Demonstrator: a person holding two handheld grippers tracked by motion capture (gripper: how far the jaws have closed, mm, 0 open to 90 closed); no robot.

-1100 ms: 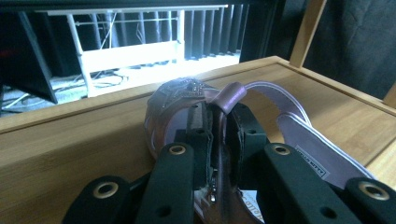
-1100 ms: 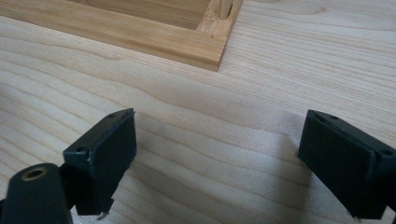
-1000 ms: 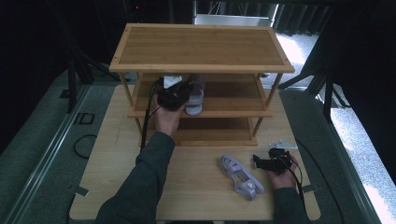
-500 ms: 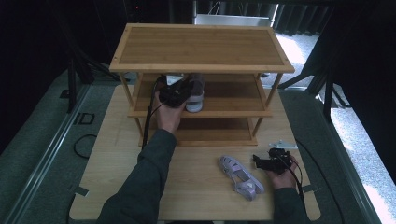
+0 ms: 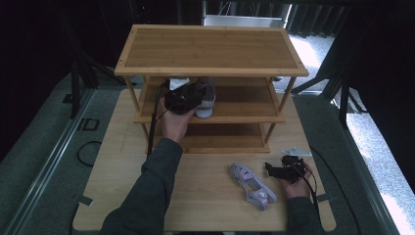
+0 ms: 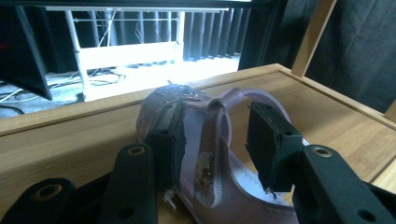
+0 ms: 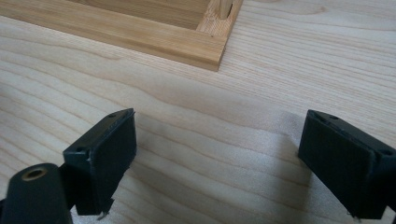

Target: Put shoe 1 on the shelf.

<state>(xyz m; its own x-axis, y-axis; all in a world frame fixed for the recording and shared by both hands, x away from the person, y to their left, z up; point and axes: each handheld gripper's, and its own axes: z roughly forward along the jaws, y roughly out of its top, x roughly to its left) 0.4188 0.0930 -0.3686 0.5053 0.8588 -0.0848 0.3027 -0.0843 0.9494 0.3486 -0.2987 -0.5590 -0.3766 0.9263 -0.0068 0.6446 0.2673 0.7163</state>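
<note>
A light wooden counter (image 5: 195, 196) carries a three-tier wooden shoe rack (image 5: 210, 49) set toward its far edge. The rack's top shelf is bare. On its middle shelf (image 5: 244, 105) sits a lilac sandal (image 5: 205, 98), left of centre, toe pointing away. A second lilac sandal (image 5: 253, 185) lies flat on the counter in front of the rack, toward the right, angled diagonally and well apart from the rack's base.

The sandal (image 6: 210, 154) looks like smooth, glossy plastic; the shelf (image 6: 84, 135) is matt, grained wood.
</note>
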